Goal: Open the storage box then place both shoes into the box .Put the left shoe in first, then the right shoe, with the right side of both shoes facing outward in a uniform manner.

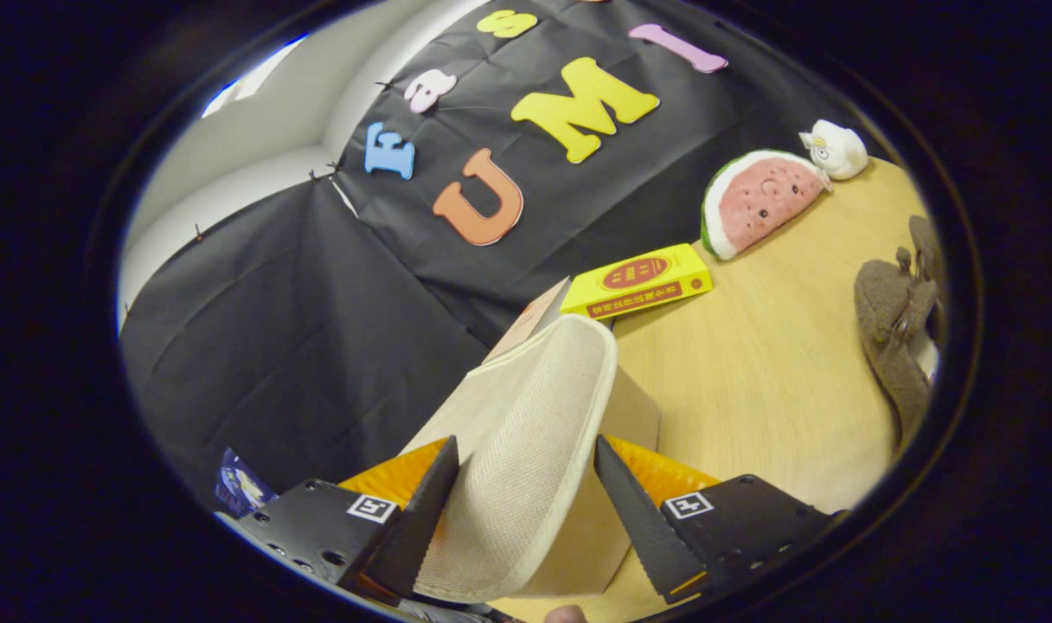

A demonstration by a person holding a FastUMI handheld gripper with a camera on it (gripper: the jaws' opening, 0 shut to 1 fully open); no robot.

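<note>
We hold a cream woven-textured slipper (526, 433) between the gripper (526, 484) fingers, both of which press its sides, so the jaws stand narrowed on it. Just beyond the fingers, under the slipper, sits a pale cardboard storage box (634, 407) on the light wooden table (768, 381). We cannot tell whether its lid is open or which shoe this is. Well beyond lie a yellow book (638, 281) and a watermelon-slice plush (755, 203). We judge the placing is under way, unfinished.

Cream woven shoe (526, 450), tan box (634, 407), yellow-red book (638, 279), pink-green watermelon plush (761, 201)
</note>
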